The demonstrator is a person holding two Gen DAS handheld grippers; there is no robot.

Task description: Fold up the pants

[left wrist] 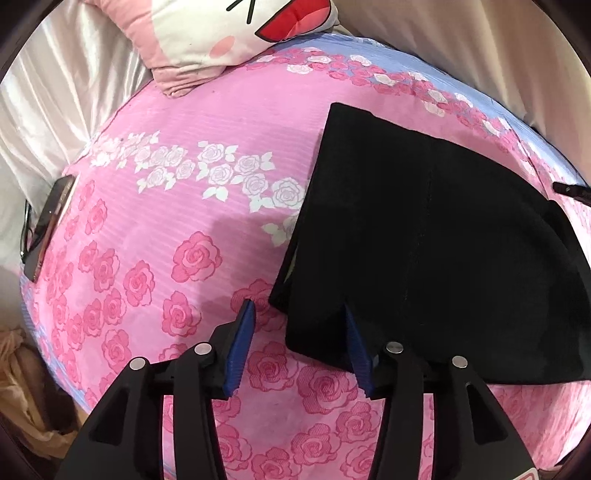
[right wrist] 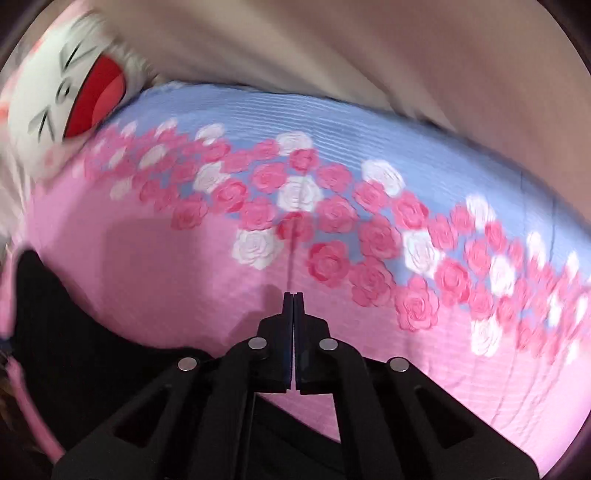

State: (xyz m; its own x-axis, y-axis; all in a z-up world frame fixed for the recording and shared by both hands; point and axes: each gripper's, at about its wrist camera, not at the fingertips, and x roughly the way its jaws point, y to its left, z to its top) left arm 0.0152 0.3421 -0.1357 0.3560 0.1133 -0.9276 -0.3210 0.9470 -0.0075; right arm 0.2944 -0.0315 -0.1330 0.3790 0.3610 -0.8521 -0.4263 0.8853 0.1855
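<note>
The black pants [left wrist: 424, 236] lie folded flat on the right part of the pink rose bedspread [left wrist: 192, 206]. My left gripper [left wrist: 295, 310] stands open over their near left corner. That corner shows in the gap between the blue pads [left wrist: 240, 343], and neither pad presses on it. In the blurred right wrist view my right gripper [right wrist: 293, 295] is shut with nothing between its fingers, over bare bedspread [right wrist: 369, 332]. There the pants [right wrist: 74, 314] show as a dark mass at the lower left, apart from the fingertips.
A white and pink plush cushion [left wrist: 221, 33] with a cat face lies at the bed's far end. A phone [left wrist: 48, 229] rests at the bed's left edge, beside shiny white cloth [left wrist: 55, 96]. A small black part [left wrist: 572, 190] pokes in at the right edge.
</note>
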